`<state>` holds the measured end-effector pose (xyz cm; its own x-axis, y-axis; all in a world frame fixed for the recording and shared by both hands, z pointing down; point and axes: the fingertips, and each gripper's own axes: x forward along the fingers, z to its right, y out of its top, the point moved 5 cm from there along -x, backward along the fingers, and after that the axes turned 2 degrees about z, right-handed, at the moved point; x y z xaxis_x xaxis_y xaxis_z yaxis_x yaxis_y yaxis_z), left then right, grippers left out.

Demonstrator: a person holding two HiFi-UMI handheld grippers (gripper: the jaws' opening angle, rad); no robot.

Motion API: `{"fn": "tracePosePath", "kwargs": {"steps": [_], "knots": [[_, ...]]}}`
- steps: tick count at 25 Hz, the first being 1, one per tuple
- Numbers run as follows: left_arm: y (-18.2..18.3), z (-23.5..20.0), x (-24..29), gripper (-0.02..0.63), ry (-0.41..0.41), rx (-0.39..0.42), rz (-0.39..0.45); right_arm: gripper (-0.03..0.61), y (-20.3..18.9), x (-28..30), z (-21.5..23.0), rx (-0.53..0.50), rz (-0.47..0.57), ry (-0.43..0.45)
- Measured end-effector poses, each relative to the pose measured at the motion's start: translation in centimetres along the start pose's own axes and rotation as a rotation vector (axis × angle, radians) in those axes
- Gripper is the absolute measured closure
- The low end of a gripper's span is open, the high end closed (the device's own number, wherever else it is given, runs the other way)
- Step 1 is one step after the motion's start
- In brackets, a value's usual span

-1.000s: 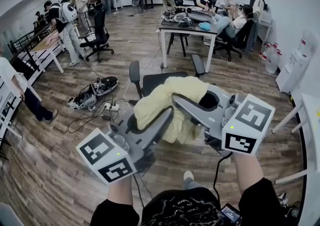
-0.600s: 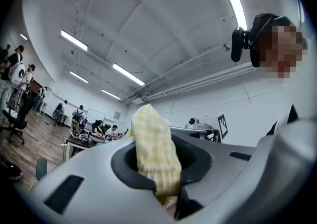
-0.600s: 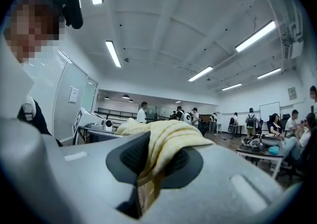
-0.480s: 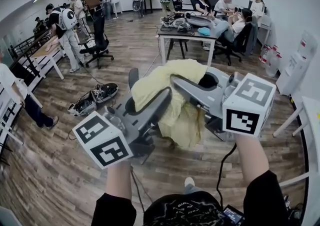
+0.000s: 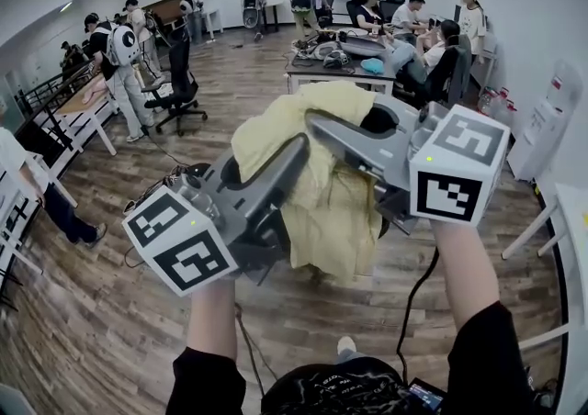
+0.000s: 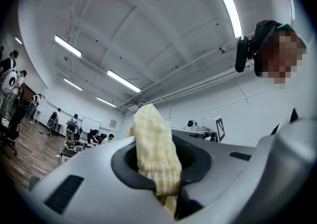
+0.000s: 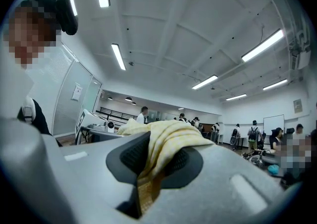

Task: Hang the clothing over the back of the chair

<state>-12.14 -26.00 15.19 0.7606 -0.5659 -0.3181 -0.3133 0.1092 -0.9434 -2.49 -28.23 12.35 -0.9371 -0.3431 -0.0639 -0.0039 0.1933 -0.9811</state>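
**Yellow clothing held up between both grippers**

My left gripper [image 5: 296, 154] is clamping its fingers on the yellow clothing [image 5: 335, 211] at its ten o'clock corner. The clothing is hanging in the air above the wooden floor [image 5: 110, 312]. My right gripper [image 5: 322, 124] is pinching its twelve o'clock edge.

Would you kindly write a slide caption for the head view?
Left gripper and right gripper clamp a yellow garment above a wooden floor.

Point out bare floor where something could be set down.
Wooden plank floor lies bare lower left, beside the left gripper, and between the black office chair and white desk. That desk, ringed by seated people, is crowded.
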Motion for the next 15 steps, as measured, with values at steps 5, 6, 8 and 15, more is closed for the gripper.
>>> {"fn": "tracePosePath", "kwargs": {"steps": [5, 6, 8, 15], "knots": [[1.1, -0.9, 1.9, 0.54, 0.014, 0.004, 0.013, 0.535, 1.2, 0.2, 2.1, -0.033, 0.015, 0.007], [1.3, -1.1, 2.1, 0.54, 0.031, 0.014, 0.01, 0.535, 1.3, 0.4, 2.5, -0.035, 0.012, 0.016], [1.3, -1.5, 2.6, 0.54, 0.054, 0.03, 0.002, 0.535, 1.3, 0.7, 3.2, -0.033, 0.011, 0.033], [1.1, -3.6, 4.6, 0.54, 0.096, 0.025, -0.009, 0.535, 0.7, 1.6, 6.6, -0.008, 0.019, 0.1]]}}
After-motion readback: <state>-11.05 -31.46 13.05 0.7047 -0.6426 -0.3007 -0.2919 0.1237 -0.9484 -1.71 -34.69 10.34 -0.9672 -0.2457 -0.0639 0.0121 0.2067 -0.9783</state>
